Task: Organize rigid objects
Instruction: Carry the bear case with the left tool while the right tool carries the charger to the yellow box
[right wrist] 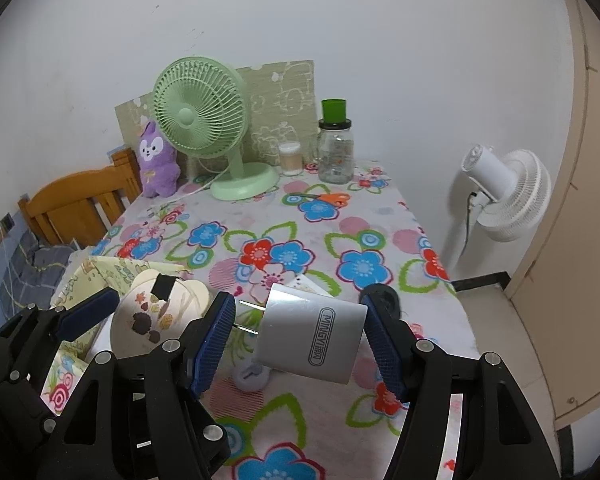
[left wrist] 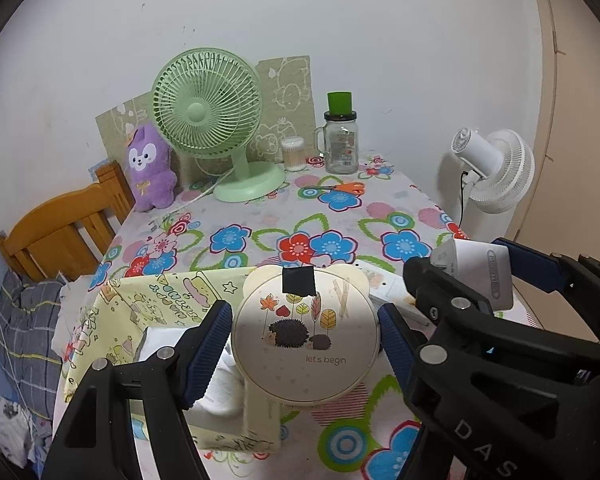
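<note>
- Left tongs [left wrist: 302, 334]: clamped on round case [left wrist: 306, 336], raised off bench [left wrist: 340, 216] for sorting.
- Right tongs [right wrist: 300, 336]: pinching tilted charger [right wrist: 312, 338], prongs leftward, clear of cloth.

My jaws carry ribbed blue rubber pads on matt black plastic. The round case [left wrist: 306, 336] looks smooth, glossy plastic; the charger [right wrist: 312, 338] satin white plastic. Printed cloth [right wrist: 300, 232] covers the counter.

Both my views are evenly lit by soft indoor light from above, with only faint shadows on the counter [left wrist: 260, 216]. A mild sheen sits on the white charger [right wrist: 312, 340]. Fisheye bends the wall [left wrist: 300, 12] and blackens the corners. Focus is sharp throughout.
</note>
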